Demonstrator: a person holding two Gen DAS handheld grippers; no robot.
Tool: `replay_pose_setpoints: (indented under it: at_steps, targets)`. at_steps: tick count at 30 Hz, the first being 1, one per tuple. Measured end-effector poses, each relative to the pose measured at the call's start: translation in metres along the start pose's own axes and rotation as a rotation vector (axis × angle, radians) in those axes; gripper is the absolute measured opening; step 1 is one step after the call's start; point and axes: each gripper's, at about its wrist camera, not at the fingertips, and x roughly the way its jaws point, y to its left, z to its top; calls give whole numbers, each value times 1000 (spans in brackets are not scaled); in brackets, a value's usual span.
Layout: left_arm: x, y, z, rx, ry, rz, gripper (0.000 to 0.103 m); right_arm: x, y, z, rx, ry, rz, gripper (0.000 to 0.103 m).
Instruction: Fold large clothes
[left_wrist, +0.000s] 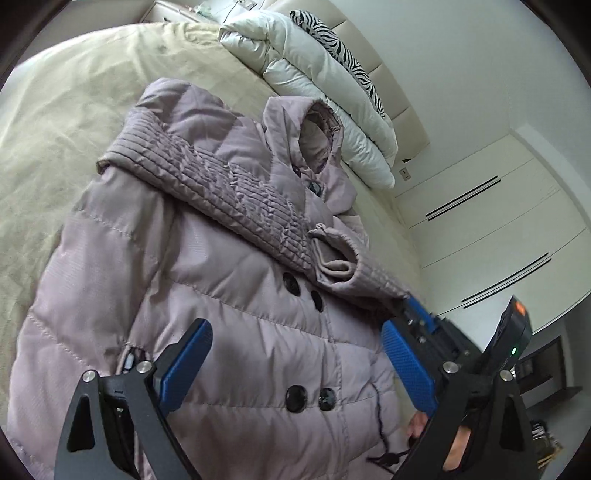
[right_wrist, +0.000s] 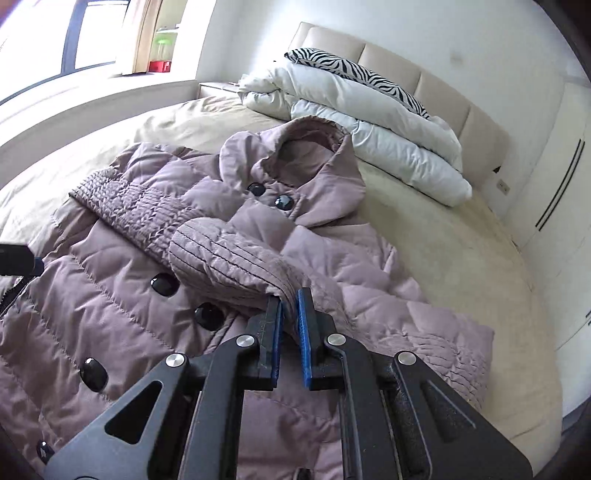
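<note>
Right gripper (right_wrist: 290, 306): fingers nearly closed, blue pads pinching the ribbed cuff of a sleeve (right_wrist: 225, 254) that lies across the coat's chest. Left gripper (left_wrist: 295, 354): fingers spread wide, nothing between them, hovering above the buttoned front without touching the fabric. Mauve quilted coat (left_wrist: 207, 280) lies face up on the bed (left_wrist: 62, 110), hood (left_wrist: 306, 122) toward the headboard, dark buttons (left_wrist: 295, 398) in double rows. Folded white duvet (right_wrist: 373, 129) and zebra-print pillow (right_wrist: 351, 72) sit at the head of the bed. No legible writing or labels anywhere.
</note>
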Motion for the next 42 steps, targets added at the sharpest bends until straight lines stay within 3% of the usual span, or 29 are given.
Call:
replay_pose_setpoints:
  at_steps: [3, 8, 15, 16, 18, 19, 21, 23, 24, 25, 27, 31, 33, 38, 42]
  targets:
    - [28, -2, 12, -102, 102, -69, 100, -7, 13, -14, 22, -21, 20, 8]
    - [74, -17, 16, -176, 259, -136, 102, -12, 23, -46, 40, -49, 45, 8]
    - [110, -20, 24, -247, 315, -150, 99, -14, 32, -72, 15, -41, 86, 8]
    - [115, -20, 25, -258, 317, -153, 94, -13, 33, -74, 16, -41, 91, 9]
    - [126, -22, 25, -263, 354, -163, 51, -13, 32, -75, 27, -39, 106, 9]
    - [130, -25, 24, -256, 372, -148, 39, -13, 32, -77, 39, -38, 118, 9]
    - [131, -34, 26, -211, 375, -135, 26, -16, 30, -79, 55, -34, 142, 12]
    - [126, -43, 30, -169, 361, -124, 24, -20, 24, -83, 100, -35, 189, 27]
    - [122, -49, 34, -143, 346, -118, 24, -23, 18, -86, 139, -44, 235, 48]
    - [116, -56, 39, -119, 329, -117, 23, -28, 10, -89, 190, -57, 275, 78]
    - [103, -71, 54, -79, 291, -120, 23, -38, -11, -96, 321, -92, 376, 92]
    - [72, -107, 91, -8, 209, -156, 23, -31, -66, -119, 712, -94, 593, 92]
    - [55, -129, 105, 41, 175, -177, 23, -13, -90, -137, 943, -98, 753, 92]
    - [21, -180, 130, 145, 103, -232, 23, 50, -118, -186, 1536, -146, 1051, 92]
    - [6, -203, 138, 190, 60, -268, 23, 86, -125, -197, 1776, -209, 1082, 92]
